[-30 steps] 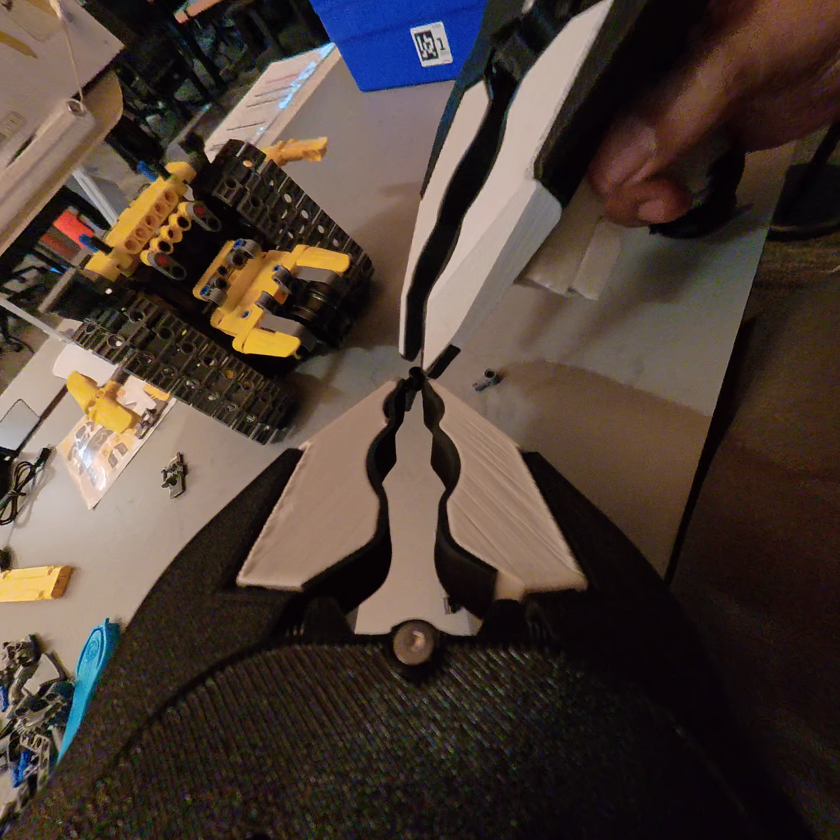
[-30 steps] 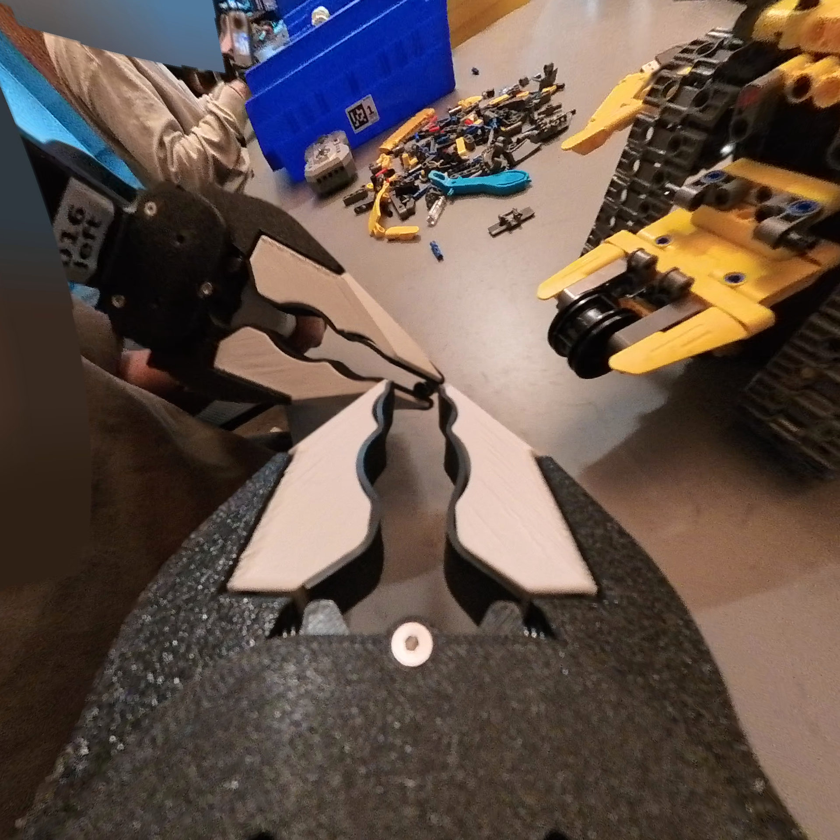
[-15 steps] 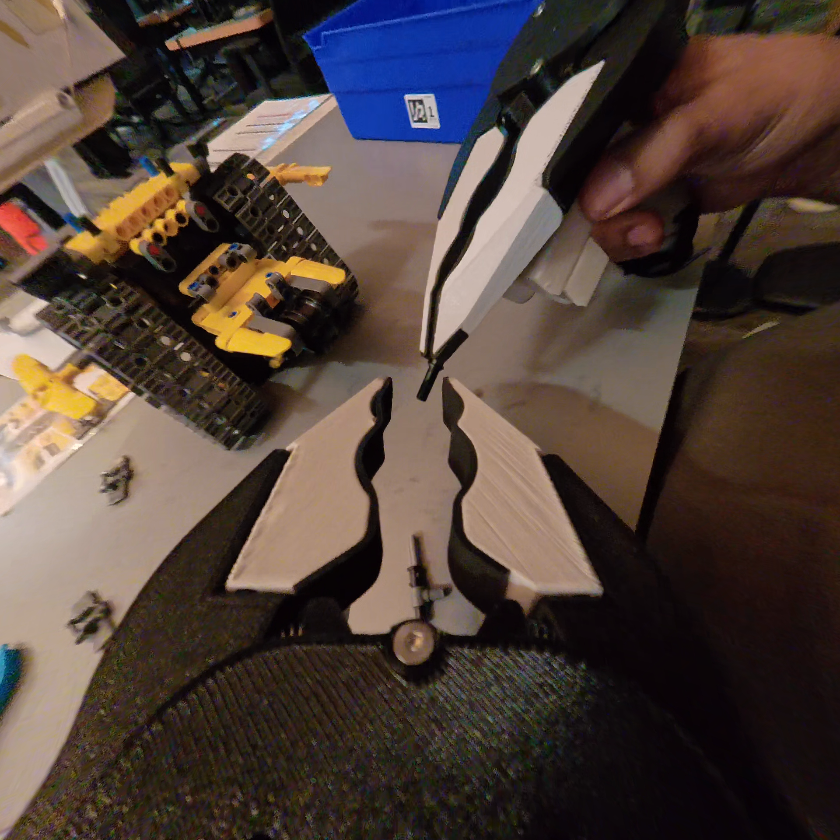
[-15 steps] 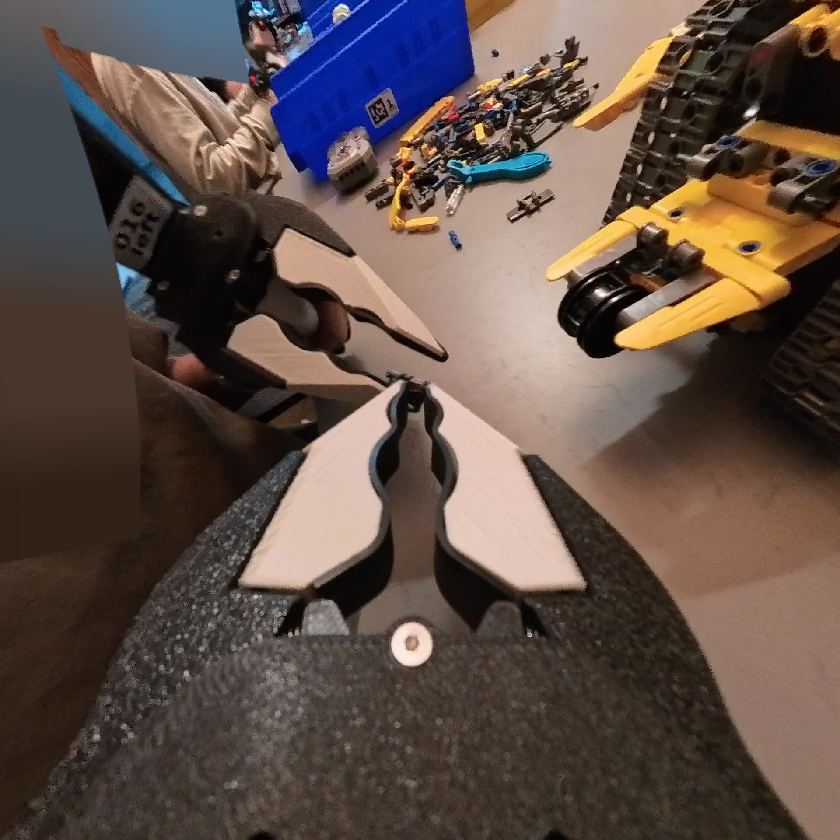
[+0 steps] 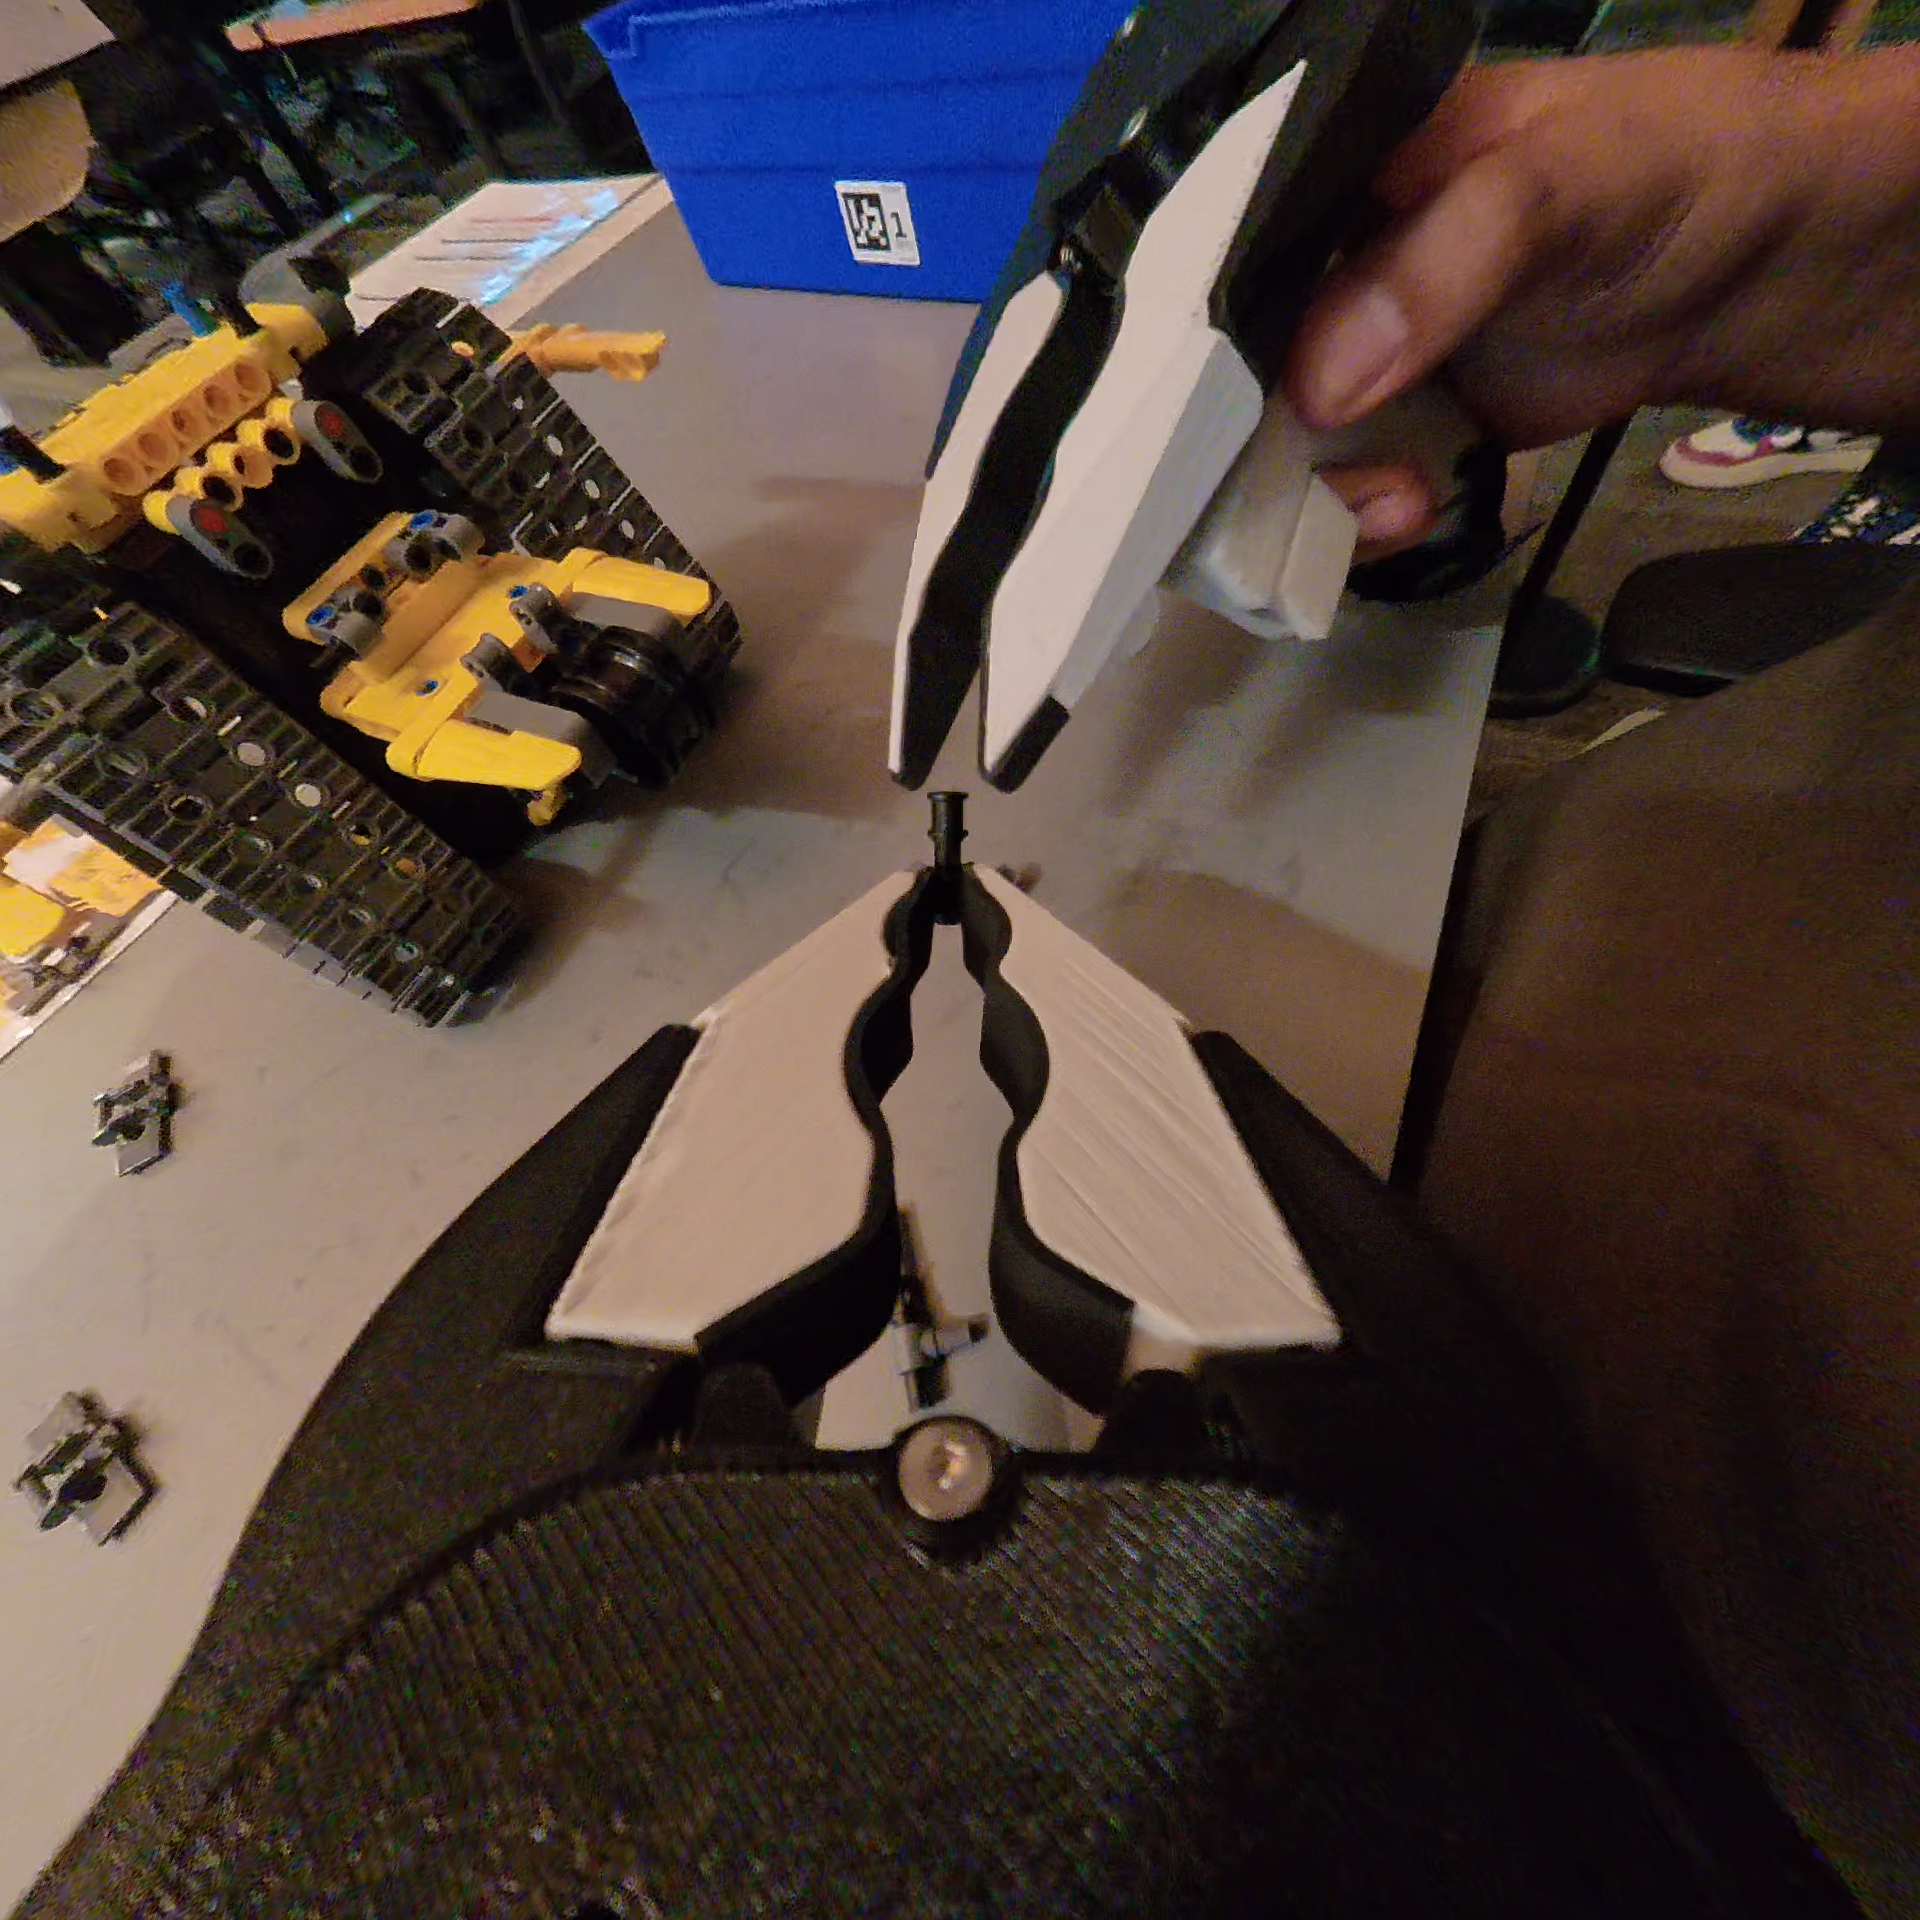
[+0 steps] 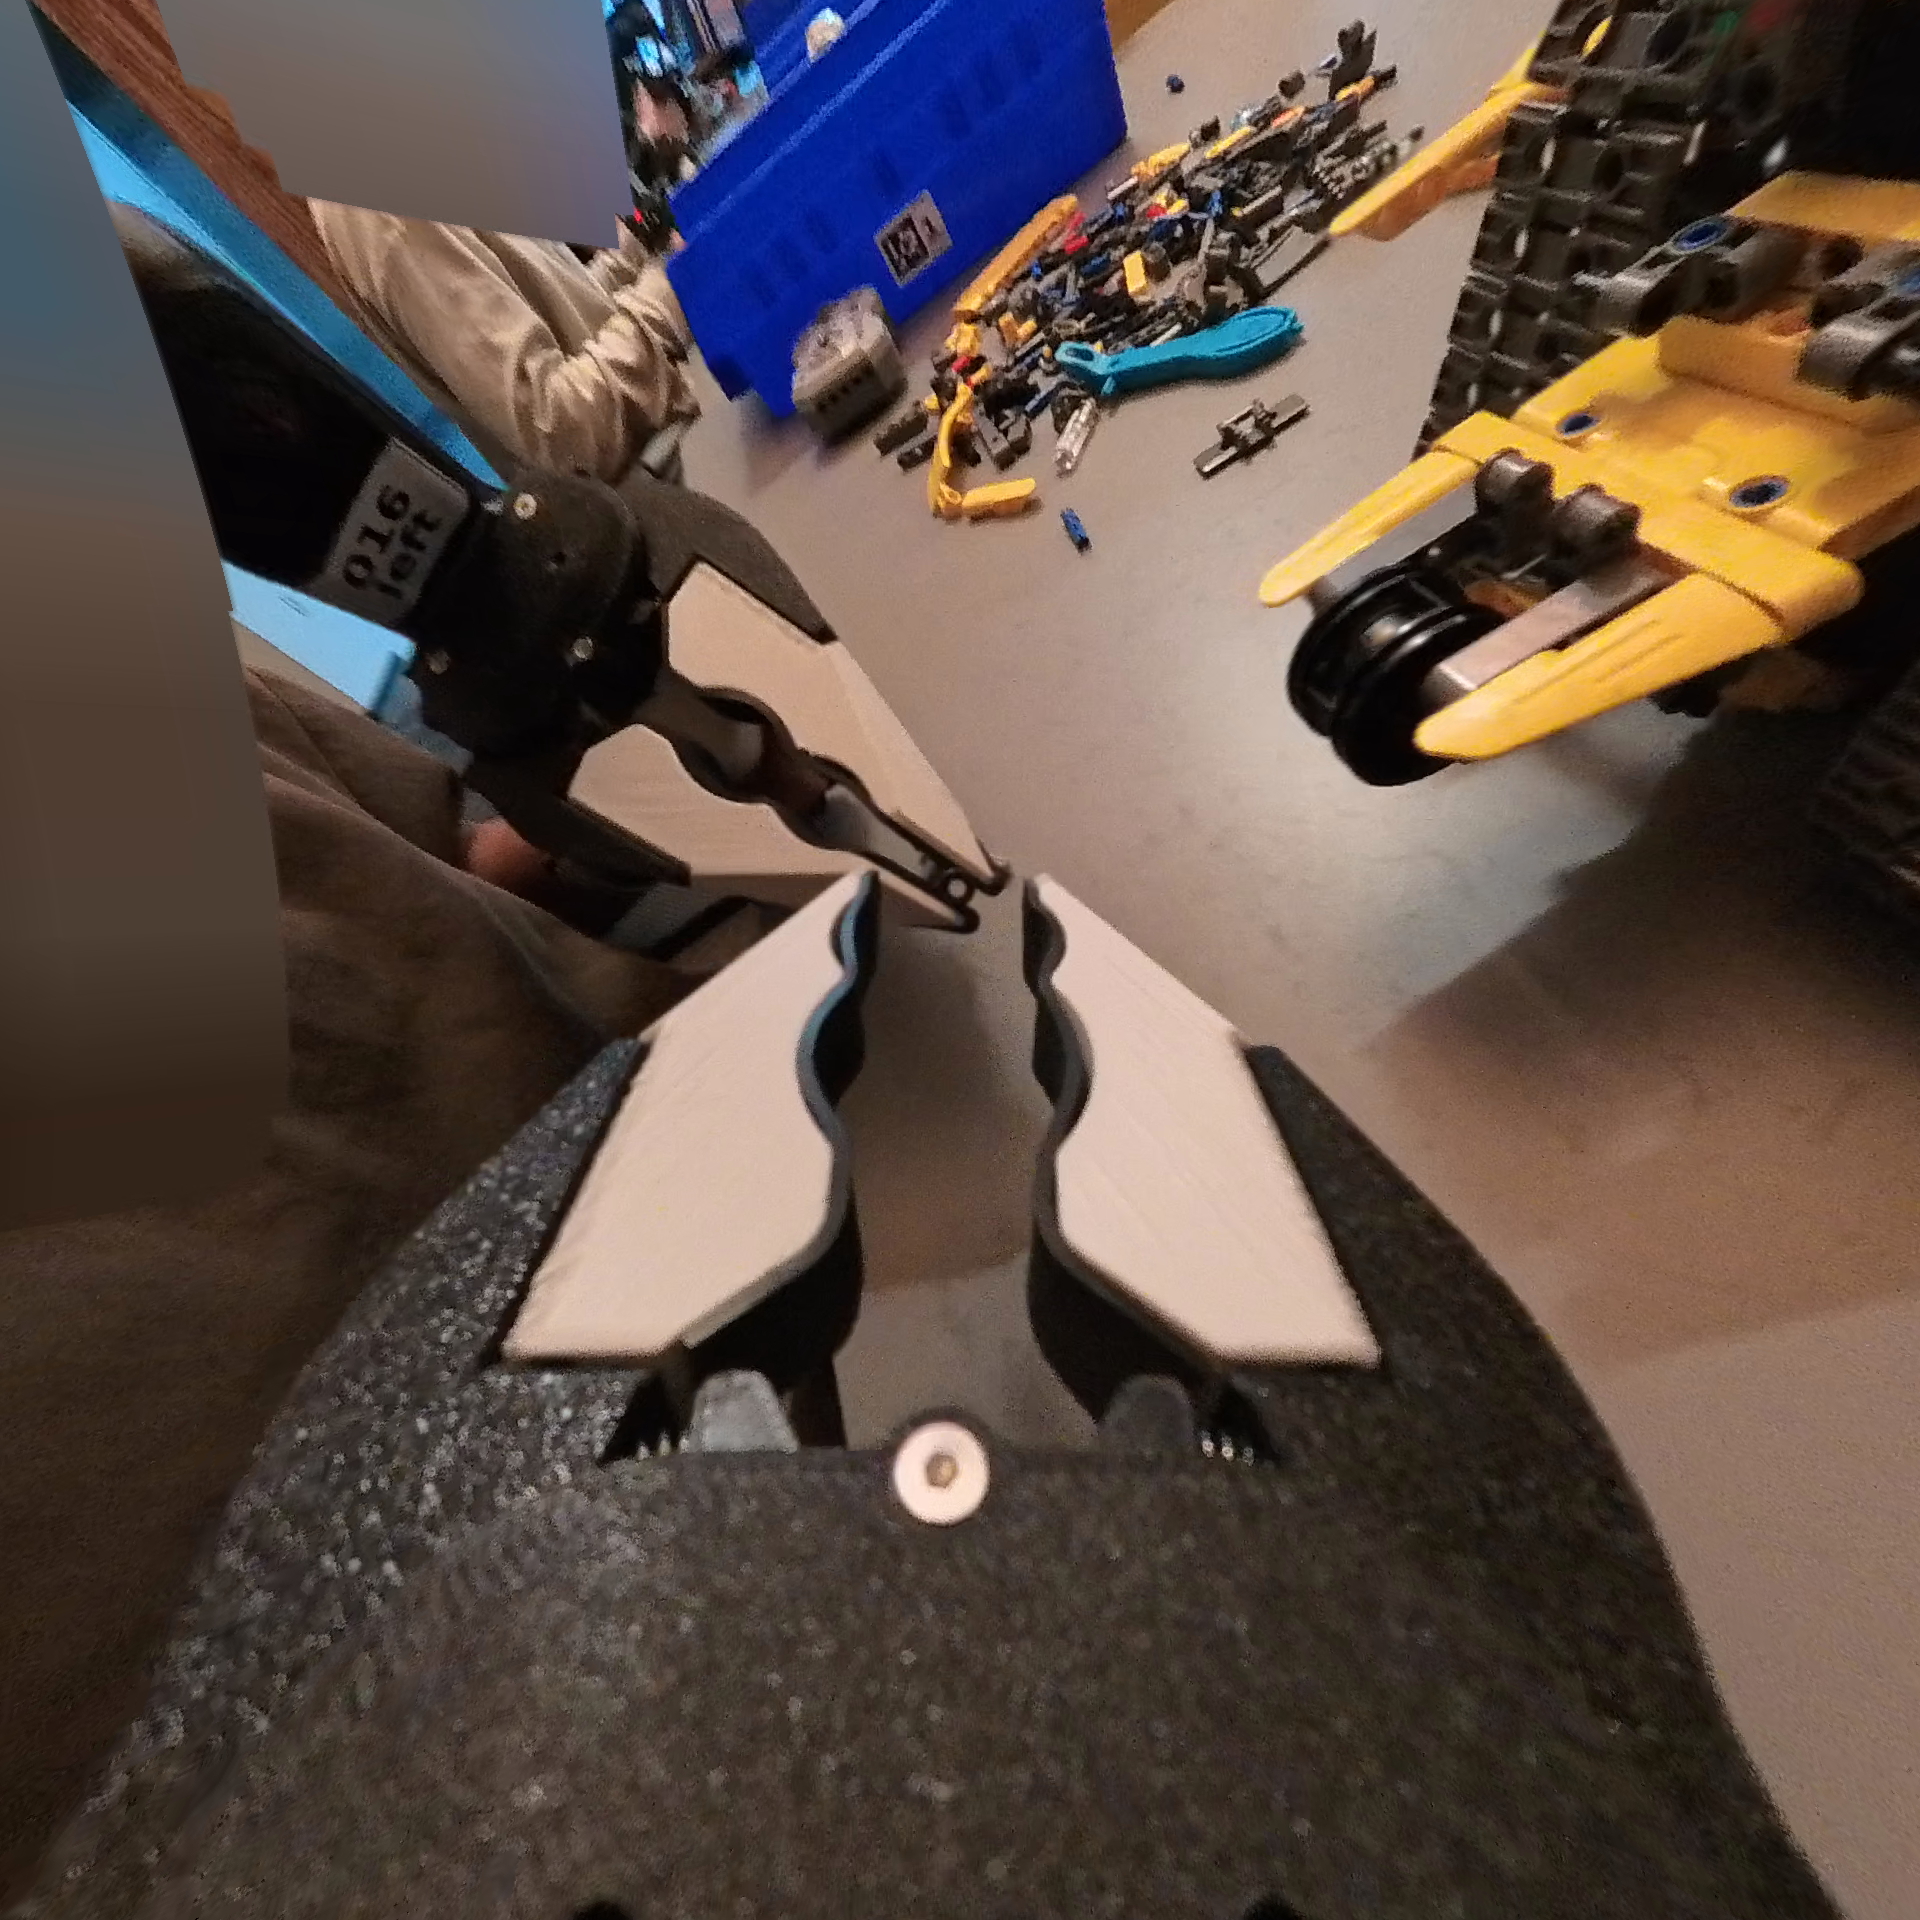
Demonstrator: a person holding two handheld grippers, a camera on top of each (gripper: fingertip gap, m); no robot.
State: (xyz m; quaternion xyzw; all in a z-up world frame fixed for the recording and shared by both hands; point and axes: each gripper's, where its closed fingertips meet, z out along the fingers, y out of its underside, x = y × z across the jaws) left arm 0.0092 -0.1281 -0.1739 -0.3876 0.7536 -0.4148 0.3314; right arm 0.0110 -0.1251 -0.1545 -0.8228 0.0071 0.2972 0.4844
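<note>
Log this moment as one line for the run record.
left claw: shut on black pin | right claw: open, just above pin, not touching | nearby: yellow tracked model, blue bin

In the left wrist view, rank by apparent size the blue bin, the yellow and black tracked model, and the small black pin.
1. Yellow and black tracked model, though it sits nearer the camera.
2. Blue bin, farther off and cropped.
3. Small black pin, pinched in the left gripper.

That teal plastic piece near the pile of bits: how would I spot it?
Start at the blue bin at the far end of the grey table. Beside it lies a heap of small parts. The teal tool lies along its near edge, long, flat and the only teal thing.
</note>
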